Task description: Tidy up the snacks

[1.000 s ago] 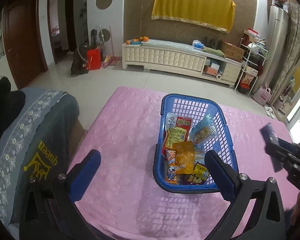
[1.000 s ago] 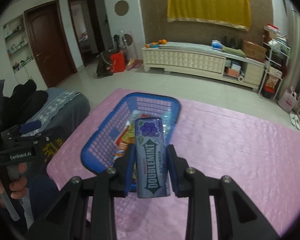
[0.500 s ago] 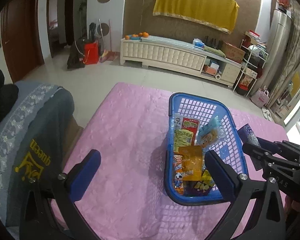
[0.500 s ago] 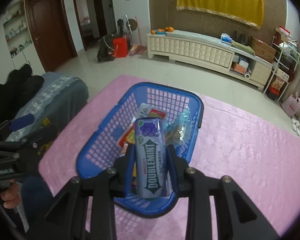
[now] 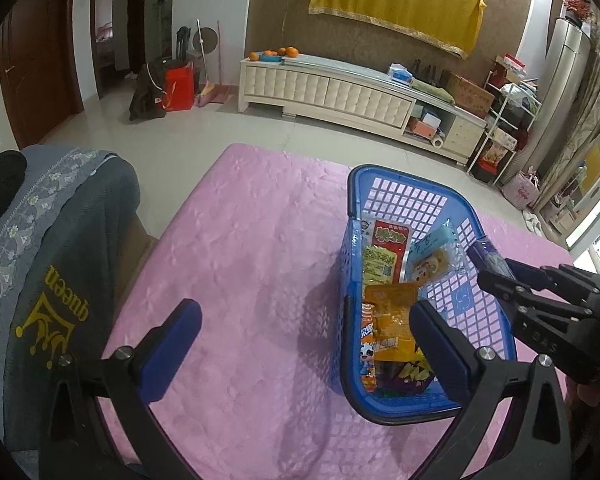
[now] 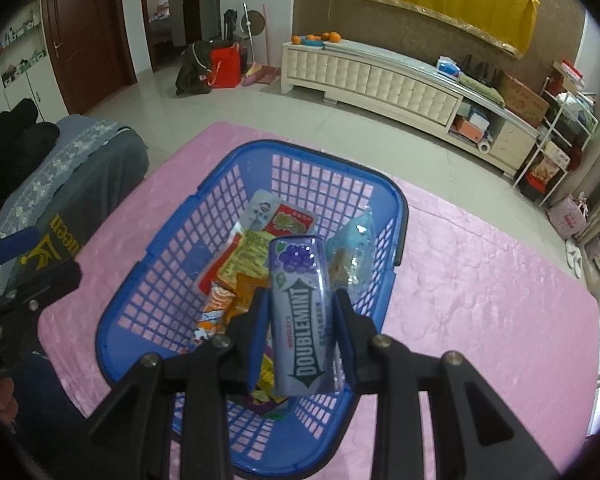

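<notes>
My right gripper [image 6: 300, 312] clamps the purple Doublemint gum bottle [image 6: 300, 316] above the blue plastic lattice basket [image 6: 188, 220]; the left gripper [image 5: 304, 320] is open, empty. Released carelessly, it could bounce off the snack packets [image 6: 244, 256].

Each tool has black angular arms, silver screws at the pivots and blue pads: left tool [image 5: 304, 332], right tool [image 6: 300, 320]. White lettering marks the right tool's side.
</notes>
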The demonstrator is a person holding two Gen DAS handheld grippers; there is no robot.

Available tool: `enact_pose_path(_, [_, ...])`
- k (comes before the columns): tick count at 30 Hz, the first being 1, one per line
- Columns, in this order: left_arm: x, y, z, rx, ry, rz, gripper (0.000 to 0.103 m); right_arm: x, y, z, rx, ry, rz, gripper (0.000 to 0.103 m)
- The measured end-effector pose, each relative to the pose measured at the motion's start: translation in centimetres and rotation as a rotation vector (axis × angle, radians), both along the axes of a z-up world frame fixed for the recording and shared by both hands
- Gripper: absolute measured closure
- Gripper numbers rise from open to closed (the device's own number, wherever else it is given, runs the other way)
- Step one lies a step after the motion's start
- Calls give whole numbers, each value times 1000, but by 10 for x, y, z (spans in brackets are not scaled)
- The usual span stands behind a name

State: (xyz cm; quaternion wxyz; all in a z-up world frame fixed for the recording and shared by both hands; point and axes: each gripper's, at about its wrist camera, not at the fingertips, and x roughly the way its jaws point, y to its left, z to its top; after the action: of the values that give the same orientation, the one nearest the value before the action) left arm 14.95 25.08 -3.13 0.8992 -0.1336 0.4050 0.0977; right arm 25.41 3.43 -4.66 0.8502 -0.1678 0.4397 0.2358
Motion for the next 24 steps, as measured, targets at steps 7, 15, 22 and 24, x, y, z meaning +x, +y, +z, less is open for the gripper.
enact_pose_path(7, [-2, -6, 7, -1, -17, -6, 0, 3, -11, 3, -15, -19, -18, 29])
enact_pose_path(15, [-20, -33, 20, 58, -54, -32, 0, -20, -44, 29, 88, -65, -47, 18])
enact_pose_path(22, [-52, -64, 39, 84, -126, -77, 0, -57, -81, 53, 190, -120, -61, 8])
enact_pose_path(24, [-64, -76, 46, 107, -156, -86, 0, -71, -94, 63, 233, -153, -71, 0])
